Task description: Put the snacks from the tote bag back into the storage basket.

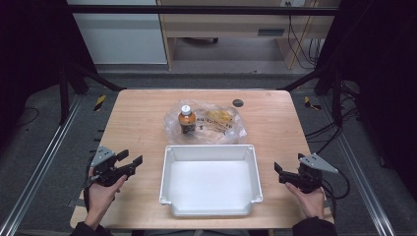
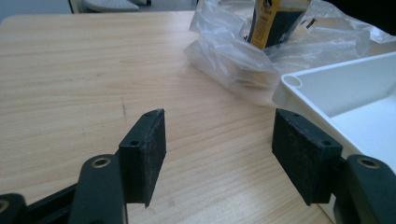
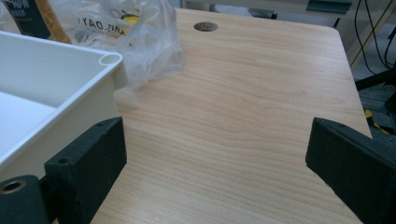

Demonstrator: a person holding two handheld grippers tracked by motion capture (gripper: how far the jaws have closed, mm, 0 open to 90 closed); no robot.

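The fingers (image 2: pixel 148 149) of the left gripper (image 1: pixel 129 161) stand well apart with bare wood between them, and the fingers (image 3: pixel 91 161) of the right gripper (image 1: pixel 281 173) are spread just as wide, holding nothing

In the lower centre of the high view sits a white tray (image 1: pixel 169 196), its floor bare. Just above it, touching or nearly touching its far rim, lies a crumpled clear plastic bag (image 1: pixel 221 129). Inside the bag a small bottle (image 1: pixel 186 120) stands upright, with a pale cap and a dark-and-orange label; to its right in the bag are yellow items too blurred to name. In the left gripper view the bag spreads across the upper centre and the tray's rounded corner shows at right; in the right gripper view the tray corner fills the left side with the bag above it

The wooden table (image 1: pixel 137 118) has open wood on both sides of the tray and bag, wider toward the upper left of the high view. A small dark round cap (image 1: pixel 238 103) sits near the far edge at upper centre-right

The left hand (image 1: pixel 102 189) comes up from the lower left, its gripper angled toward the tray's left wall; the right hand (image 1: pixel 309 194) comes up from the lower right, its gripper aimed at the tray's right wall. Both hover just beside the tray, not touching it
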